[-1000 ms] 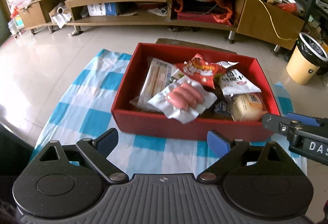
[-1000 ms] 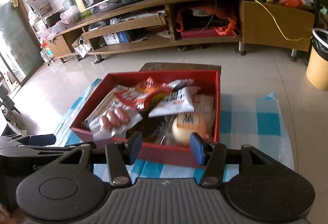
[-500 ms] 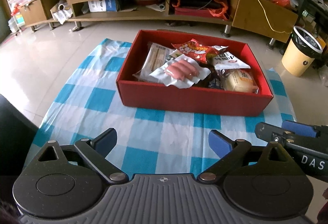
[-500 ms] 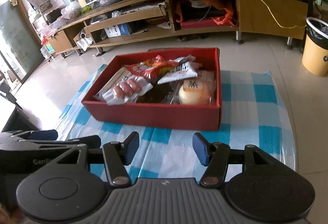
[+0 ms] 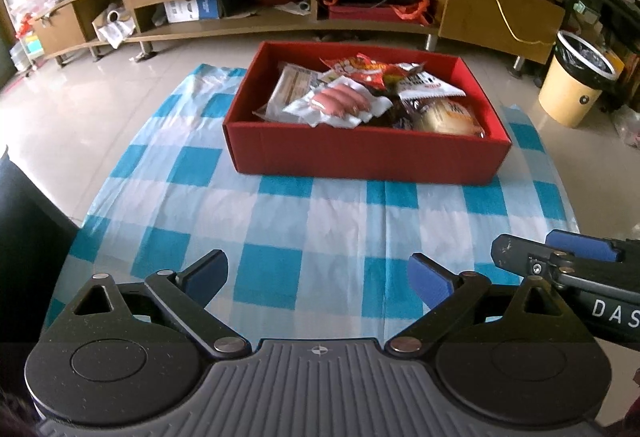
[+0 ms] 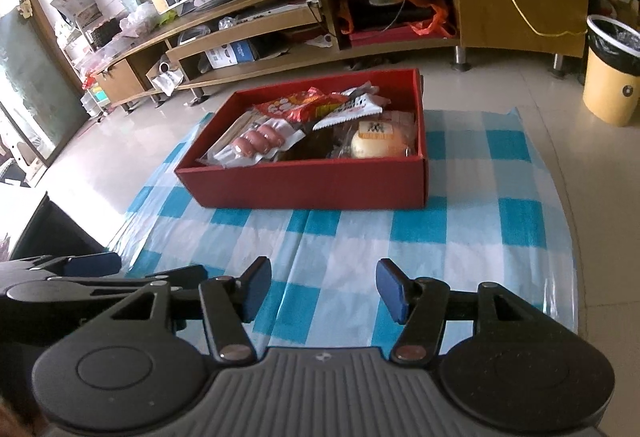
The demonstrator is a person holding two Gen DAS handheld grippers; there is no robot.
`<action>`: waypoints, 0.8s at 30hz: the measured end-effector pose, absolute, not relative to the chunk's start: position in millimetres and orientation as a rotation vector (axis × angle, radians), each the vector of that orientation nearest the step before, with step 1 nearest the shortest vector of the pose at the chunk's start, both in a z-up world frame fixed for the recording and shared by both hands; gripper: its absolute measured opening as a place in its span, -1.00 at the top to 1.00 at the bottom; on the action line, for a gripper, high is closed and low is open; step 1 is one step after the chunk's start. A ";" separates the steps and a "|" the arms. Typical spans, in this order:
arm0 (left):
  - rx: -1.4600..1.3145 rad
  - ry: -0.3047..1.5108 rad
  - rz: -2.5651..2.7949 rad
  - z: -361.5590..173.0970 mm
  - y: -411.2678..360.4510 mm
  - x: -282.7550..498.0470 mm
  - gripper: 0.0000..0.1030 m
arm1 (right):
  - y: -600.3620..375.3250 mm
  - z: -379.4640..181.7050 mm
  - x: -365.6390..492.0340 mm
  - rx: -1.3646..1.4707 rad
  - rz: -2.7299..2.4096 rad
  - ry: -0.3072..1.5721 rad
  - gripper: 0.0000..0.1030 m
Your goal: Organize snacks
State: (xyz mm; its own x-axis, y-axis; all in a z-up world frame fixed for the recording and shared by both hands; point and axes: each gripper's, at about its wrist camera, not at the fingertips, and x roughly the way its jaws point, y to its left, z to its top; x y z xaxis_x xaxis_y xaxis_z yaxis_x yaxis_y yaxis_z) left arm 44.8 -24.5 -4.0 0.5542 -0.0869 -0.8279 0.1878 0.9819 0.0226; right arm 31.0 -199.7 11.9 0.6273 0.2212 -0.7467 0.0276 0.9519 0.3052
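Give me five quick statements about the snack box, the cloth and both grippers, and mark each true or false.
1. The sausage pack lies inside the red box. True.
2. The left gripper holds a snack. False: its jaws are empty and open.
3. The box stands on a blue checked cloth. True.
4. The round bun lies on the cloth outside the box. False: it is in the box.
5. The right gripper has nothing between its fingers. True.

White letters "DAS" (cut off) stand on the right hand-held gripper (image 5: 560, 261).
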 end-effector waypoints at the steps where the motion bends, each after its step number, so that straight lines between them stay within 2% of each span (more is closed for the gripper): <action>1: 0.116 0.971 -0.168 -4.3 -24.2 41.8 -0.91 | -199.2 11.5 27.3 0.302 0.112 0.891 -0.10; 24: 0.144 0.992 -0.173 -11.8 -23.6 23.0 -0.91 | -195.2 5.8 4.9 0.301 0.138 0.920 -0.10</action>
